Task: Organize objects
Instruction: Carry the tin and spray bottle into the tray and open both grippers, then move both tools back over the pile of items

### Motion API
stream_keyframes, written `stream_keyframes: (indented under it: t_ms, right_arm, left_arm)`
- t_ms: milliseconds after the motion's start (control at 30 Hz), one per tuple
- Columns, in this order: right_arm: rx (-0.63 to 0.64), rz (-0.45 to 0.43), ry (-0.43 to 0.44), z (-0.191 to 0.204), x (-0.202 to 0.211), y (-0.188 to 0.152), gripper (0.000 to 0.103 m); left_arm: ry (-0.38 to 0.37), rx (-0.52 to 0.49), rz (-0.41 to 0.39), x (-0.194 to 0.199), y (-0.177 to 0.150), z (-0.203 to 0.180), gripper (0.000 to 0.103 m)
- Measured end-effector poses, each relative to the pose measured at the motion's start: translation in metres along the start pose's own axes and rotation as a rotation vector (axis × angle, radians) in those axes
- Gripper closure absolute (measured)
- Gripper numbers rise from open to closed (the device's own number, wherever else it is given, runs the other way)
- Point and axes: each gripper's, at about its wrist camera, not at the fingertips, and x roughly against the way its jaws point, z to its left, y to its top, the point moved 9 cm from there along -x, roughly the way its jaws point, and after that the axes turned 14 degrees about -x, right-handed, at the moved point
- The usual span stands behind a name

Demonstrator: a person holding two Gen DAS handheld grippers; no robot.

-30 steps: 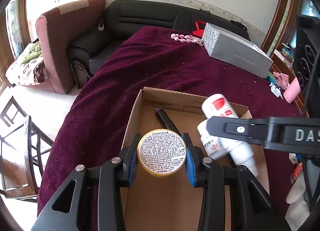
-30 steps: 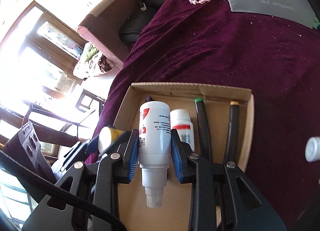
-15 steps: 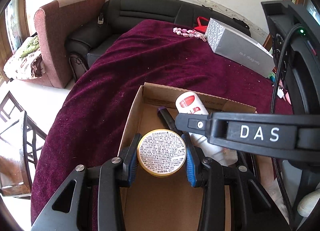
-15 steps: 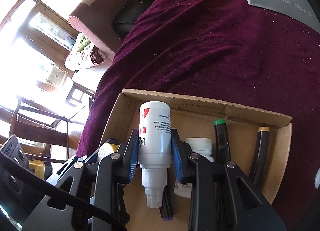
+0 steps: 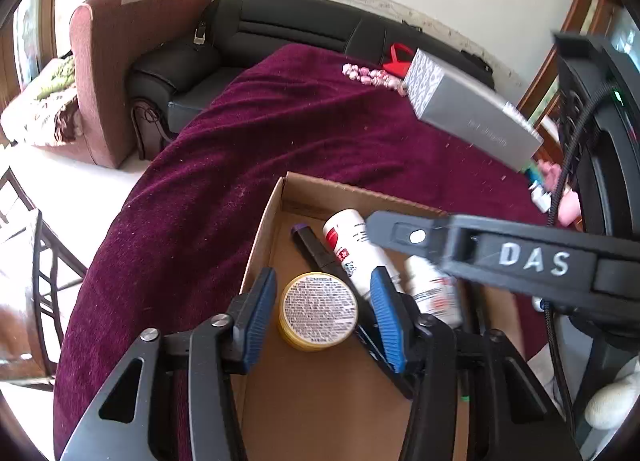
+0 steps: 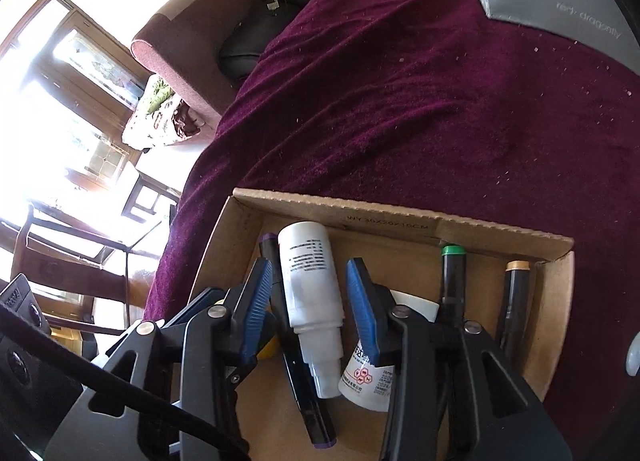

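1. While the left gripper (image 5: 323, 311) opens, its blue pads clear of the round gold-rimmed tin (image 5: 318, 312) lying near-left in the shallow cardboard box (image 5: 264, 237), lift straight up.
2. The right gripper (image 6: 306, 307), also opening, has released the white plastic spray bottle (image 6: 310, 281) onto the black purple-capped marker (image 6: 298, 365); withdraw without nudging either.

You're working over a matt, raw corrugated cardboard box (image 6: 400, 217) set on a plum velvet-like cloth (image 6: 440, 109) with a soft nap flecked with lint. The white spray bottle (image 6: 310, 281) looks like smooth, slightly glossy plastic. The round tin (image 5: 319, 311) has a yellow metallic-looking rim and a printed paper label. Your gripper pads (image 5: 256, 317) are ribbed blue rubber on matt black plastic. The grey gift box (image 5: 472, 117) is matt card.
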Motion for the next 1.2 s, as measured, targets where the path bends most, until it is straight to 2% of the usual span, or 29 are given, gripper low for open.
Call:
stream_keyframes:
  t_ms: [67, 133, 233, 267, 500, 733, 833, 967, 1067, 1200]
  right_arm:
    - [0.012, -0.033, 0.0, 0.002, 0.009, 0.004, 0.065]
    - [0.017, -0.069, 0.012, 0.004, 0.028, 0.005, 0.062]
    - [0.032, -0.117, 0.032, 0.004, 0.055, 0.004, 0.048]
    - [0.038, -0.133, 0.033, 0.003, 0.064, 0.002, 0.046]
    - [0.074, -0.178, 0.02, -0.021, 0.105, -0.032, 0.046]
    - [0.111, -0.248, -0.079, -0.076, 0.135, -0.073, 0.045]
    - [0.118, -0.278, -0.105, -0.096, 0.15, -0.079, 0.045]
    - [0.093, -0.332, -0.111, -0.13, 0.182, -0.087, 0.045]
    - [0.044, -0.388, -0.122, -0.166, 0.212, -0.089, 0.042]
    - [-0.052, -0.485, -0.149, -0.221, 0.251, -0.078, 0.038]
  left_arm:
    - [-0.018, 0.016, -0.018, 0.013, 0.002, 0.0, 0.058]
    - [-0.022, 0.03, -0.031, 0.025, 0.003, 0.0, 0.052]
    - [-0.043, 0.068, -0.049, 0.046, 0.001, -0.002, 0.048]
    - [-0.049, 0.083, -0.051, 0.052, -0.001, -0.004, 0.048]
    - [-0.107, 0.166, -0.099, 0.095, -0.016, -0.034, 0.048]
    - [-0.2, 0.136, -0.166, 0.128, -0.026, -0.098, 0.045]
    - [-0.24, 0.098, -0.15, 0.125, -0.033, -0.135, 0.045]
    - [-0.273, 0.014, -0.089, 0.109, -0.04, -0.182, 0.045]
    - [-0.33, -0.017, -0.053, 0.099, -0.043, -0.212, 0.045]
    - [-0.351, -0.039, -0.011, 0.085, -0.047, -0.242, 0.045]
